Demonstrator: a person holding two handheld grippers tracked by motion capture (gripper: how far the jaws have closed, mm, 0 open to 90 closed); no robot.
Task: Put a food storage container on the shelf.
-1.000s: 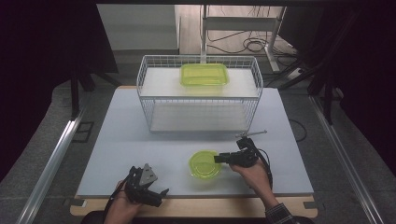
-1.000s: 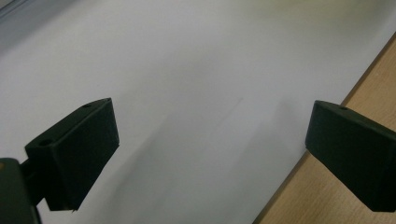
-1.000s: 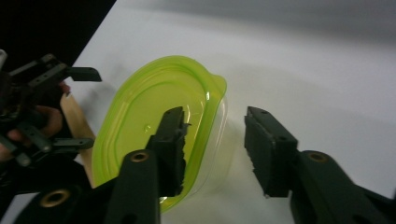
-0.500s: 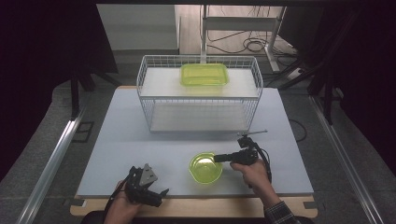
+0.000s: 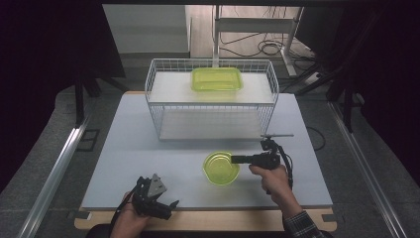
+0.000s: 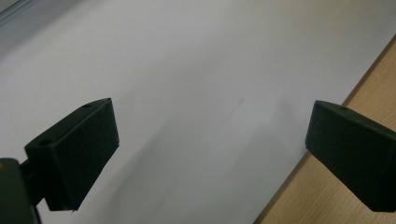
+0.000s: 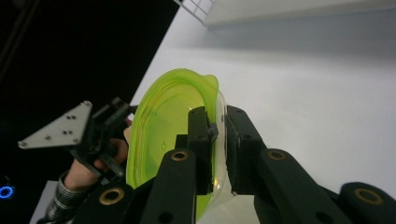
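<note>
A dark room surrounds a white desk (image 5: 148, 148) carrying a wire rack (image 5: 210, 96), on whose upper shelf sits a rectangular green tub (image 5: 217, 79). In front of the rack a round green bowl (image 5: 221, 168) rests on the desk, and the right gripper (image 5: 236, 159) has it by the rim: in the right gripper view the bowl's wall (image 7: 163, 130) stands between the jaws, one jaw inside the bowl and the other outside, both pressed against the thin plastic. Those jaws have just been closing, with the rim between them, so the grasp looks newly made. The bowl seems to be on the desk, not yet lifted. The left gripper (image 5: 163, 208) hangs near the desk's front edge, well apart from the bowl; in the left gripper view its jaws stand wide and released, with bare desk (image 6: 210, 93) between them and the wooden edge (image 6: 336, 196) under the right-hand jaw. Judging from this, the picking-up is at its start: the grip is taken, while lifting and carrying the bowl, likely toward the rack where the tub already sits, is left to do.
</note>
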